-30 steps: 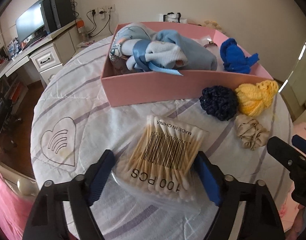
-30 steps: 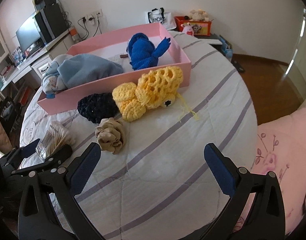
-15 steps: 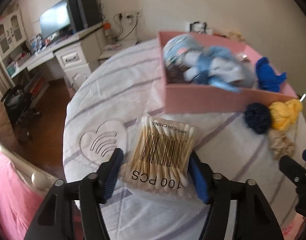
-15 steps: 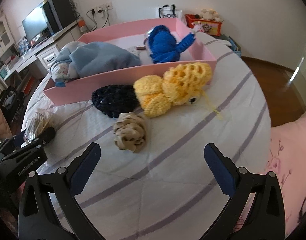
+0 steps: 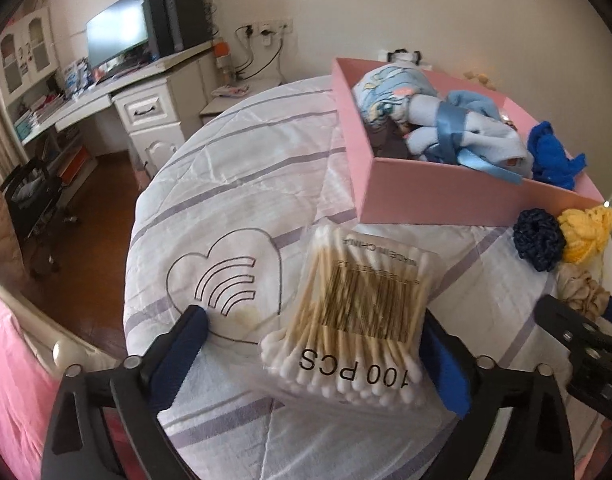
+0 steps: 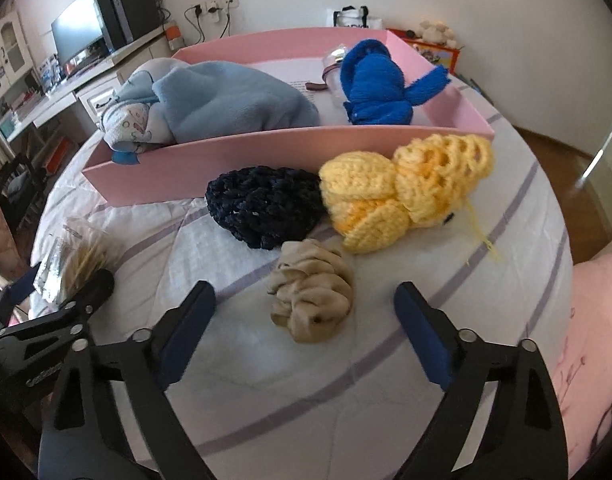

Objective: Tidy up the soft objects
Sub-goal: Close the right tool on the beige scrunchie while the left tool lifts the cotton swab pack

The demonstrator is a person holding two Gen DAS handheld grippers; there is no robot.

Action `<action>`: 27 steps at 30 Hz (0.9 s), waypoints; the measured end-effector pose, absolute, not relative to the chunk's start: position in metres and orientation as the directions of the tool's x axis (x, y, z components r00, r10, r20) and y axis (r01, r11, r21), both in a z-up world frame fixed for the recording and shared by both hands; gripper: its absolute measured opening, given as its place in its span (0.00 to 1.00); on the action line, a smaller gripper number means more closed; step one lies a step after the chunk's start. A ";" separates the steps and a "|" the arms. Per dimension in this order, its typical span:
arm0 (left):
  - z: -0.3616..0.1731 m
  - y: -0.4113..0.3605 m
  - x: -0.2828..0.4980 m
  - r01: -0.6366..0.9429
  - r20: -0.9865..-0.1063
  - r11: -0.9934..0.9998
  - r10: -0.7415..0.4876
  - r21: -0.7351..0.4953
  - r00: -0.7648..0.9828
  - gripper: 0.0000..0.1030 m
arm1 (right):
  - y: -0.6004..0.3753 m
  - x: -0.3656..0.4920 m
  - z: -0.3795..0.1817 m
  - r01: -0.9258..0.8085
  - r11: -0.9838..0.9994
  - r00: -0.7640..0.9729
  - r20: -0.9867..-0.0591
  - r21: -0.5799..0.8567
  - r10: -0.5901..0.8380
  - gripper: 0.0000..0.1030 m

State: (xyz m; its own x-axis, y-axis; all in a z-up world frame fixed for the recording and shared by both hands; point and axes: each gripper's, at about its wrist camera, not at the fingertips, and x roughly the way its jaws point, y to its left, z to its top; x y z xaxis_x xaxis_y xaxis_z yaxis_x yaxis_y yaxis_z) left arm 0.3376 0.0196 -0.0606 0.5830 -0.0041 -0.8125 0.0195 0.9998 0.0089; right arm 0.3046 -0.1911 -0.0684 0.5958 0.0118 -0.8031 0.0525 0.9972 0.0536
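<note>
Beige scrunchie (image 6: 311, 290) between right tool (image 6: 306, 316) tips

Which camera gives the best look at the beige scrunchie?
The right wrist view: the beige scrunchie lies whole, just ahead of the open right gripper. The left wrist view catches it only at the frame's right edge, partly behind that gripper.

Home bedroom or living room. Round table (image 5: 234, 184) was covered by a white quilted cloth with purple stripes. White desk with drawers (image 5: 146, 108) stood against the wall, a monitor (image 5: 116, 42) and speaker (image 5: 178, 12) on it, a white glass-door cabinet (image 5: 22, 54) beside. Wall sockets with plugged cables (image 5: 266, 34). Wood floor (image 5: 102, 196). Pink floral bedding (image 6: 594, 344) lay at the edge. Stuffed toys (image 6: 436, 30) and a shopping bag (image 6: 354, 20) sat by the far wall.
</note>
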 end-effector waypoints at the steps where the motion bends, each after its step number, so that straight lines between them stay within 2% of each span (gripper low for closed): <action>1: -0.061 0.020 0.337 0.028 -0.808 1.000 -0.010 0.008 0.589 0.76 | -0.190 0.305 -0.070 0.056 0.998 0.595 -0.803 0.039 -0.002 0.79; 3: -0.059 0.017 0.334 0.058 -0.800 0.998 -0.029 0.008 0.599 0.61 | -0.187 0.305 -0.070 0.058 0.998 0.603 -0.798 0.017 -0.022 0.72; 4: -0.058 0.016 0.332 0.071 -0.797 0.997 -0.041 0.002 0.602 0.53 | -0.186 0.304 -0.070 0.054 0.998 0.607 -0.795 0.017 -0.020 0.63; 8: -0.053 0.011 0.326 0.077 -0.792 0.997 -0.037 0.013 0.610 0.48 | -0.191 0.300 -0.067 0.049 0.998 0.611 -0.791 0.049 0.009 0.30; 10: -0.051 0.008 0.323 0.080 -0.788 0.996 -0.029 0.026 0.615 0.48 | -0.197 0.299 -0.066 0.053 0.996 0.610 -0.792 0.072 0.025 0.25; 27: -0.038 -0.009 0.313 0.090 -0.779 0.995 -0.015 0.053 0.627 0.48 | -0.208 0.285 -0.058 0.011 0.992 0.620 -0.779 0.127 0.093 0.22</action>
